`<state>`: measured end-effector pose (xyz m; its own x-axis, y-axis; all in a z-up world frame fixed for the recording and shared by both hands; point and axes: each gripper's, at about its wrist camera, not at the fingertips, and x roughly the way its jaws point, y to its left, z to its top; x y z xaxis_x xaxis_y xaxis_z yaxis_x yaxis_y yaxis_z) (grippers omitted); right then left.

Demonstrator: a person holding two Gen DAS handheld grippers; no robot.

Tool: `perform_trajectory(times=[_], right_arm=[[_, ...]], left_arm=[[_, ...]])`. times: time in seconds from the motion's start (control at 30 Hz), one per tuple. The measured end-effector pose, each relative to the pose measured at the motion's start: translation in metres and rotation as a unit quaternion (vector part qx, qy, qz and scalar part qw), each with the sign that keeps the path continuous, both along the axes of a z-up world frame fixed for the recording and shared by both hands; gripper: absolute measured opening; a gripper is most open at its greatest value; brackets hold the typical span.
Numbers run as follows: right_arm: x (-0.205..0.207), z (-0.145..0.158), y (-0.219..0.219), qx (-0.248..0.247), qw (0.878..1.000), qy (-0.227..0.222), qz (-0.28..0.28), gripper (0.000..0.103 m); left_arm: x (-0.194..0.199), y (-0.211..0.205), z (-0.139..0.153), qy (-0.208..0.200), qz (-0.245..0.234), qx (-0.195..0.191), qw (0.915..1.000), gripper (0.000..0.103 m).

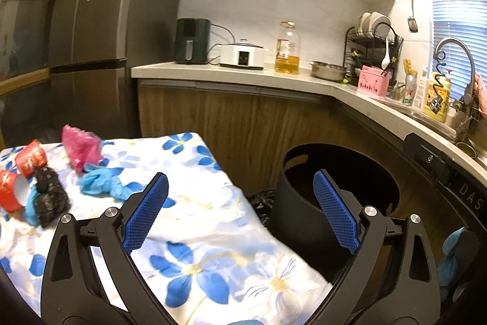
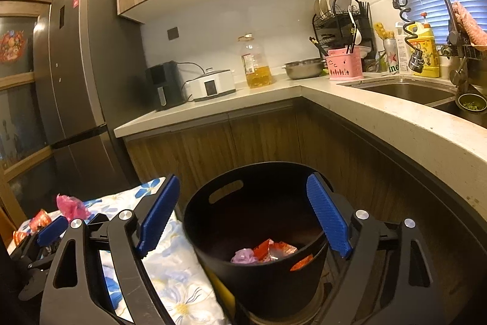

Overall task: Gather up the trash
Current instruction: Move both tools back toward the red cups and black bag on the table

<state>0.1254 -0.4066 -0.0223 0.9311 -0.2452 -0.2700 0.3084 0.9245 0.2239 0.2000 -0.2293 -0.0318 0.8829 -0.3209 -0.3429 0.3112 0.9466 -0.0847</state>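
A small kitchen is showing in both wrist views: wood-fronted cabinets, a grey fridge [image 2: 76,75], and a pale L-shaped worktop [image 2: 380,111] carrying an air fryer [image 1: 191,41], a white cooker [image 1: 242,54], a bottle of oil [image 1: 287,49], a steel bowl [image 1: 328,70], a dish rack [image 2: 341,17] and a pink utensil caddy [image 2: 345,64] beside the sink [image 2: 408,90].

Nearer the cameras, a counter draped in a white cloth with blue flowers [image 1: 197,233] is standing just left of a black bin [image 2: 258,233] on the floor. The bin is holding crumpled trash: a red-and-silver wrapper [image 2: 274,250] and a pale purple scrap [image 2: 243,256] are lying at its bottom.

More trash is waiting on the cloth, at its far left: two red paper cups [image 1: 30,157] lying on their sides, a crumpled pink plastic bag [image 1: 80,146], blue gloves [image 1: 103,185] and a black crinkled lump [image 1: 50,197], all close together.

The left tool [image 1: 240,209] is hanging over the cloth's right edge with its blue pads [image 1: 146,212] spread wide apart and nothing between them. The right tool [image 2: 243,215] is hovering above the bin's mouth, its jaws likewise standing wide and empty. In the right wrist view the left tool is showing at the lower left, over the cloth.
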Motion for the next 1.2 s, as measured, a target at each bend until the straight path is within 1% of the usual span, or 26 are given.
perform_trajectory(times=[0.3, 0.47, 0.63, 0.77, 0.93, 1.2], right_arm=[[-0.017, 0.007, 0.041, -0.012, 1.0, 0.004, 0.019, 0.083], [-0.021, 0.009, 0.068, -0.012, 0.999, 0.003, 0.04, 0.083], [-0.022, 0.007, 0.1, -0.012, 0.998, 0.0, 0.068, 0.083], [-0.02, 0.006, 0.118, -0.015, 0.996, -0.005, 0.091, 0.083], [-0.009, -0.001, 0.139, -0.009, 0.993, 0.002, 0.122, 0.083], [0.01, -0.013, 0.174, -0.007, 0.986, 0.01, 0.168, 0.083]], left_arm=[[-0.029, 0.045, 0.008, -0.005, 0.03, -0.01, 0.9995, 0.094], [-0.045, 0.074, 0.009, -0.008, 0.05, -0.012, 0.9987, 0.094], [-0.058, 0.109, 0.008, -0.013, 0.084, -0.015, 0.9963, 0.094], [-0.065, 0.14, 0.003, -0.015, 0.121, -0.016, 0.9924, 0.094], [-0.067, 0.175, -0.006, -0.007, 0.162, -0.023, 0.9865, 0.094], [-0.066, 0.216, -0.017, 0.0, 0.206, -0.018, 0.9784, 0.094]])
